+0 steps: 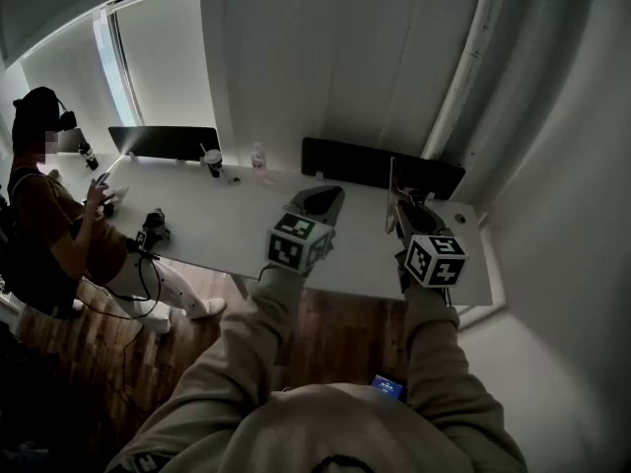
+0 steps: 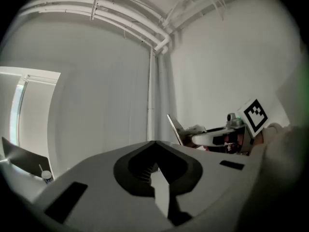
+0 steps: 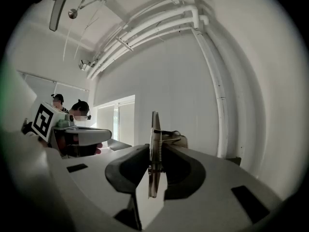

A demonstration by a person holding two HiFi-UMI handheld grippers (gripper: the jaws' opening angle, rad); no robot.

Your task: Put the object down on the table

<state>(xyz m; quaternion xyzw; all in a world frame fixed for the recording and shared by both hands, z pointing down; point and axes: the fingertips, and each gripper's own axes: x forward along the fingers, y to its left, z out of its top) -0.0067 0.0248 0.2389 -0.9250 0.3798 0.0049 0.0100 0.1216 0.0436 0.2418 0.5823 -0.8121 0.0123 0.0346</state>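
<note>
The thin flat board with a wire spring clip stands on edge, upright, clamped between the jaws of our right gripper. Both pads press on its faces and its top edge rises past the jaw tips. In the head view the board shows as a thin vertical sliver ahead of the right gripper, held up over the right end of the long white table and not resting on it.

Our left gripper sits just beside, to the left, with its jaws drawn together and nothing between them. In its own view the board shows off to the right, tilted. In the head view the left gripper also hangs over the table's near edge.

Further out on the table we see a dark cup with a white lid, a small clear bottle and a black device with trailing cables. A seated person is at the table's left end. Brown wooden floor lies below us.
</note>
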